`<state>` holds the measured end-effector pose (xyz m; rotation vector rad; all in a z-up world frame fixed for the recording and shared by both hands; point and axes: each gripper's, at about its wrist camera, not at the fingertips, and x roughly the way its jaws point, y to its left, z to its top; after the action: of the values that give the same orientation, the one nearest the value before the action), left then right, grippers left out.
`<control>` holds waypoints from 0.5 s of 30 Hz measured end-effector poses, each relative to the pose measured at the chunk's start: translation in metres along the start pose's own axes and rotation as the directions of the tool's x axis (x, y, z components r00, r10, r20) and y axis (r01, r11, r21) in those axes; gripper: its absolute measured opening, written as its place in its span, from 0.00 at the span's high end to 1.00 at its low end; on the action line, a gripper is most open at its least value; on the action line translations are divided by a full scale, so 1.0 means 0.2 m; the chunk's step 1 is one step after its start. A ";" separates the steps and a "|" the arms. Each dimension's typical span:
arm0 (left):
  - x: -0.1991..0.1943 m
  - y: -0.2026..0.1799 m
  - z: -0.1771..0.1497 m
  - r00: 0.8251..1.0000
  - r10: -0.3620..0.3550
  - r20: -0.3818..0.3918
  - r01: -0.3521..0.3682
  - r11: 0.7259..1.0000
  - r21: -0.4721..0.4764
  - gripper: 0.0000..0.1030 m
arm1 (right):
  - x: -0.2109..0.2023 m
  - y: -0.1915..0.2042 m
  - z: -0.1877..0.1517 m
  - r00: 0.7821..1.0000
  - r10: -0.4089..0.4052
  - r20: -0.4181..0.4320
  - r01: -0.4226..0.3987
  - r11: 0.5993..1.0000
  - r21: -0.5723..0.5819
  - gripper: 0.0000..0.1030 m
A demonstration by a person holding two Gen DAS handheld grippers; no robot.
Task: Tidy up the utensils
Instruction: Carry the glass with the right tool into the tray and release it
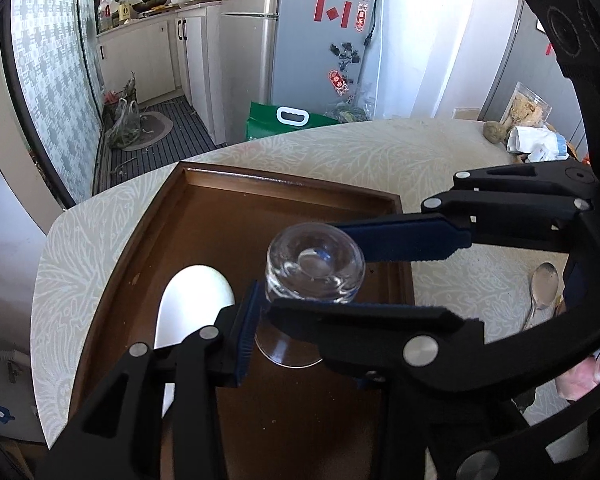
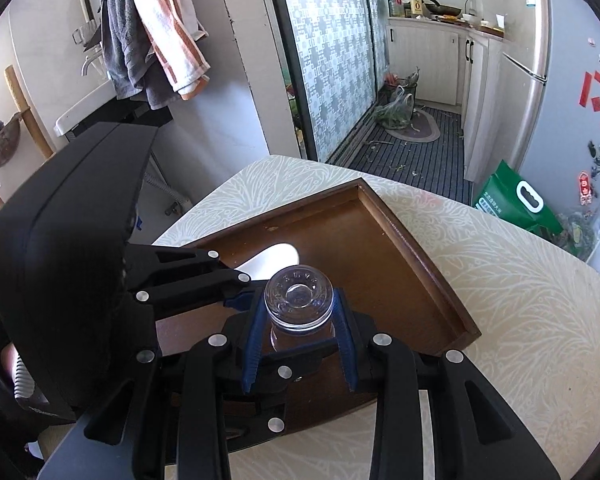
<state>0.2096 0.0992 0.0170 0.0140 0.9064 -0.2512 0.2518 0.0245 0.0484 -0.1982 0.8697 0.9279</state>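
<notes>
- Right wrist view showed the right gripper (image 2: 300, 336) grasping an upside-down glass (image 2: 299, 300) above the wooden tray (image 2: 416, 256).
- Left gripper (image 1: 312, 276) also clamped it.

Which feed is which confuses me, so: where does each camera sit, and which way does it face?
Left wrist: on the left gripper, looking down along its fingers at the inverted glass over the tray; the right gripper enters from the right.
Right wrist: on the right gripper, looking down at the glass; the left gripper enters from the left.
Shared: glass, tray, fridge, both grippers.
</notes>
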 end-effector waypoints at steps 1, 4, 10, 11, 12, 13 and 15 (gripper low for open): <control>0.00 0.01 0.00 1.000 -0.006 -0.002 0.005 1.000 -0.007 0.60 | 0.00 0.00 0.00 1.000 0.001 0.001 -0.001 1.000 0.001 0.68; 0.01 0.03 0.01 1.000 -0.007 -0.004 0.007 1.000 -0.012 0.60 | 0.02 -0.01 0.01 1.000 0.011 0.009 -0.011 1.000 -0.005 0.68; 0.01 0.05 0.02 1.000 0.007 -0.002 -0.007 1.000 -0.025 0.60 | 0.03 0.00 0.02 1.000 0.022 0.019 -0.022 1.000 -0.006 0.68; 0.00 0.06 0.01 1.000 0.008 -0.002 -0.008 1.000 -0.028 0.60 | 0.03 0.00 0.02 1.000 0.023 0.021 -0.023 1.000 -0.006 0.68; 0.00 0.06 0.01 1.000 0.009 -0.002 -0.009 0.999 -0.032 0.60 | 0.04 -0.01 0.02 0.999 0.025 0.022 -0.025 1.000 -0.005 0.68; 0.00 0.06 0.02 1.000 0.009 -0.002 -0.009 0.999 -0.035 0.60 | 0.04 -0.01 0.03 0.999 0.027 0.022 -0.027 1.000 -0.004 0.68; 0.00 0.07 0.02 1.000 0.008 -0.003 -0.008 0.999 -0.035 0.60 | 0.04 -0.02 0.03 0.999 0.031 0.024 -0.031 0.999 0.004 0.68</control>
<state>0.2156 0.1123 0.0172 -0.0138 0.9132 -0.2276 0.2603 0.0303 0.0459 -0.1695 0.8546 0.9557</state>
